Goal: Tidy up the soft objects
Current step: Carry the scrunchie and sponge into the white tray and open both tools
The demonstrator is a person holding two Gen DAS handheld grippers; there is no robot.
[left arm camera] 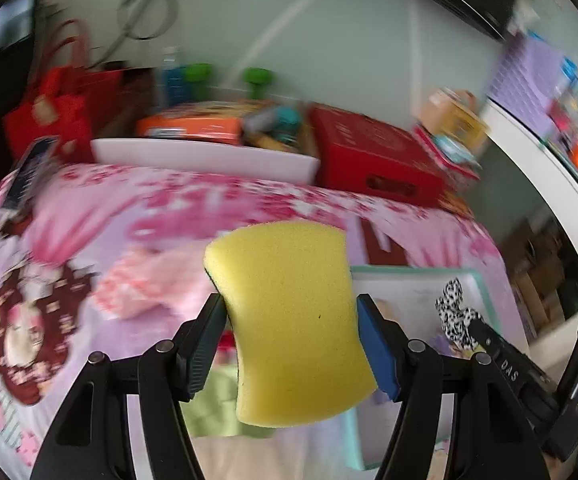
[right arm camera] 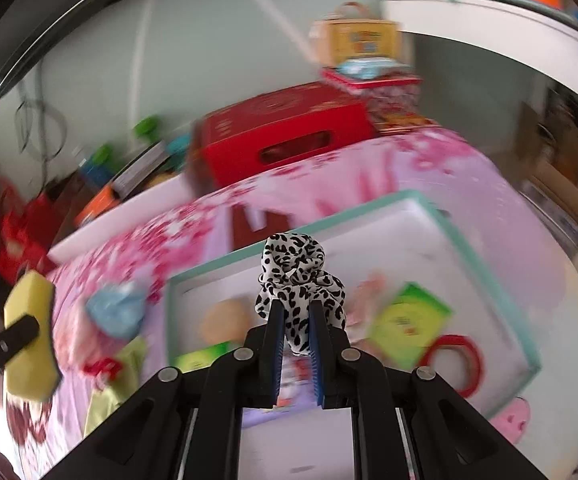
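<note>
Pinching yellow sponge [left arm camera: 293, 320] w/ left hand-held gripper [left arm camera: 291, 344], right hand-held gripper [right arm camera: 295, 336] clamping spotted scrunchie [right arm camera: 297, 280]; casing lettering prob. "DAS".

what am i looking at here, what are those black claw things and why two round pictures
No robot: a person holds black tongs in each hand, with a fisheye camera on each looking along the fingers, hence two round pictures. The left tongs squeeze a yellow sponge. The right tongs pinch a black-and-white spotted scrunchie, above a white tray with a teal rim already holding small items. Beneath is a pink flowered cloth, with a red box behind. The blur suggests motion.
</note>
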